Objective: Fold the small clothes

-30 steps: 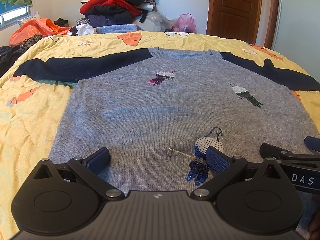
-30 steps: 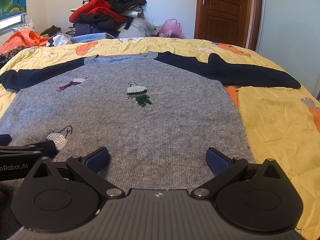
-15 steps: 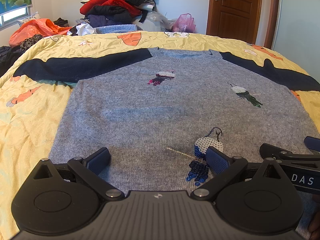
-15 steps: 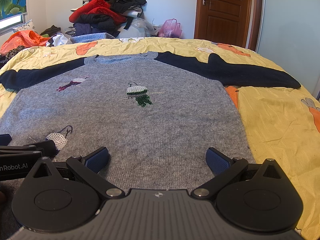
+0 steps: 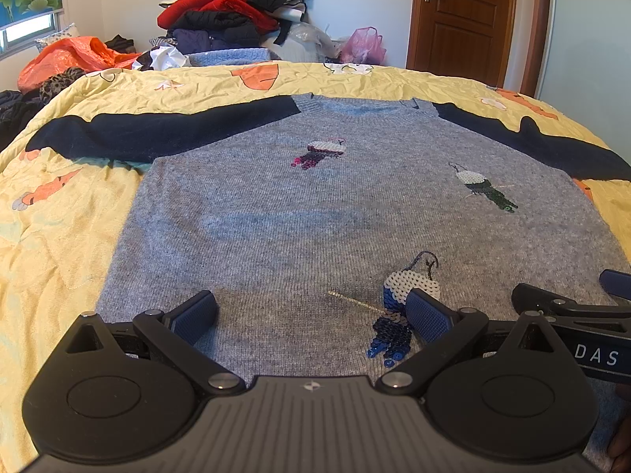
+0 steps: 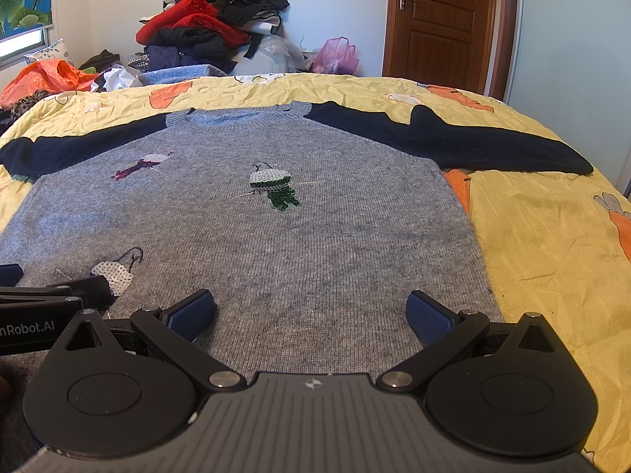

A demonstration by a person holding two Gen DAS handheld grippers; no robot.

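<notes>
Sweater flat on the bed, sleeves out left and right, collar at far side. Left hand-held gripper and right hand-held gripper side by side over near hem. Clothes pile behind bed, door far right.

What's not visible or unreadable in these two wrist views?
- Sweater hem: both views, hidden behind the gripper bodies.
- Left sleeve cuff: right wrist view, cut by the frame edge.
- Right sleeve cuff: left wrist view, cut by the edge.
- Hands holding the grippers: out of frame.
</notes>
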